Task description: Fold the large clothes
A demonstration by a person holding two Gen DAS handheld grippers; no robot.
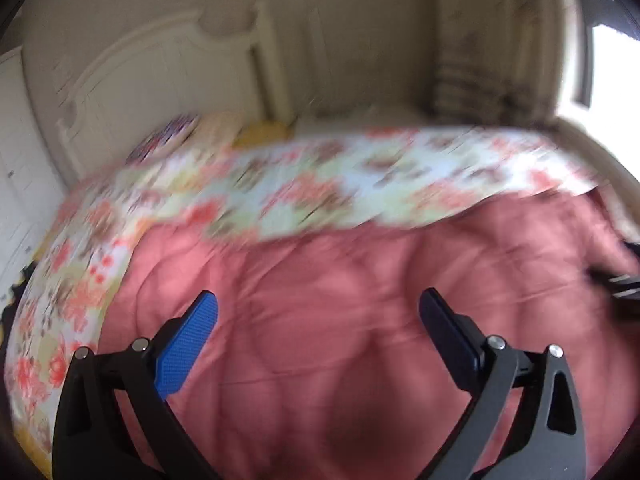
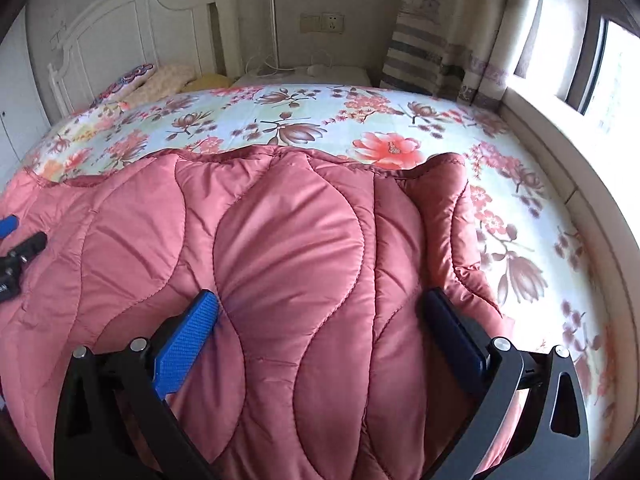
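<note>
Pink quilted coat [image 2: 280, 280] lies spread on the flowered bed sheet [image 2: 520, 220], near the bed's foot. Left gripper [image 1: 318, 320] and right gripper [image 2: 320, 320] hover over it, both spread wide, grasping nothing.

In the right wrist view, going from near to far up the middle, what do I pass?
Right claw → pink quilted garment → floral bedsheet → white bedside stand → wall socket.
</note>
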